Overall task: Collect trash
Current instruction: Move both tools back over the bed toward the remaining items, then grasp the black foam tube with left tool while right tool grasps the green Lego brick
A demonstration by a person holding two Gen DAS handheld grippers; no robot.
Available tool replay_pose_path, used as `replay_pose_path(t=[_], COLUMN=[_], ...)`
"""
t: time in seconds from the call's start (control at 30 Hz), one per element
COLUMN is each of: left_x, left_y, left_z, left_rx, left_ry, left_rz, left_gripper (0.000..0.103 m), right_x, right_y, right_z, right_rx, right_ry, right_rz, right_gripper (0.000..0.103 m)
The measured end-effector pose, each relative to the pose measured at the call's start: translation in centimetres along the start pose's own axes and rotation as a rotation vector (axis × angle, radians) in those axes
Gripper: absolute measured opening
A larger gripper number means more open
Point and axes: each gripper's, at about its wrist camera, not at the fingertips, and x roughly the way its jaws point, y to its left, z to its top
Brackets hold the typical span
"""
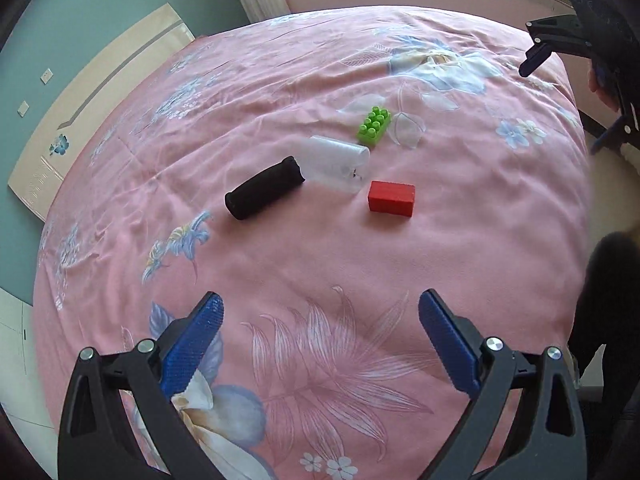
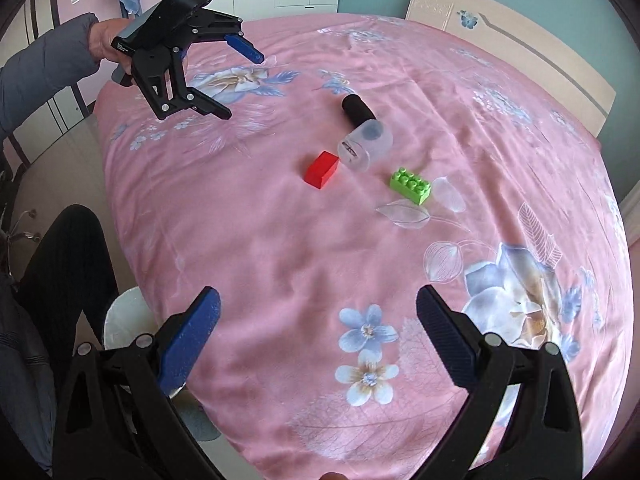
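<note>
Bed [image 1: 280, 80], pink floral cover: black roll [image 1: 265, 188] touching clear plastic cup [image 1: 338, 164], red block [image 1: 391, 198] and green brick [image 1: 374, 126] beside. Left gripper [image 1: 320, 344] and right gripper [image 2: 318, 340] wide, empty, well apart from items. Step: approach; next move likely calls for reaching over one piece.

Four items lie clustered mid-bed [image 1: 280, 80]. Left wrist view: foam roll [image 1: 264, 188] at left, its end touching the tipped-over plastic cup [image 1: 336, 162]. Studded toy brick [image 1: 374, 126] just behind the cup; plain block [image 1: 391, 198] just beside the cup's mouth, right-front. Headboard [image 1: 100, 92] far left.
</note>
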Motion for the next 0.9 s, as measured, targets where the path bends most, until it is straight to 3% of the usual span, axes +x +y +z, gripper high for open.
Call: replay_pose_path(t=[0.17,0.57,0.9], left_x=[3.8,9.5,12.3], left_y=[2.8,6.2,6.7], left_z=[2.1,5.9,8.4], left_rx=[0.086,0.205,0.271], left_ry=[0.015,0.071,0.077], left_rz=[-0.027,-0.213,-0.239], left_gripper=[0.1,0.1,0.099], right_x=[3.0,9.1,11.2], right_y=[-3.9,-7.7,-8.7], right_z=[1.7,5.5,7.1], right_rx=[-0.022,-0.114,-0.138], right_ry=[0.035,0.061,0.074], right_rz=[0.002,0.049,0.061], right_gripper=[0.096,0.096,0.096])
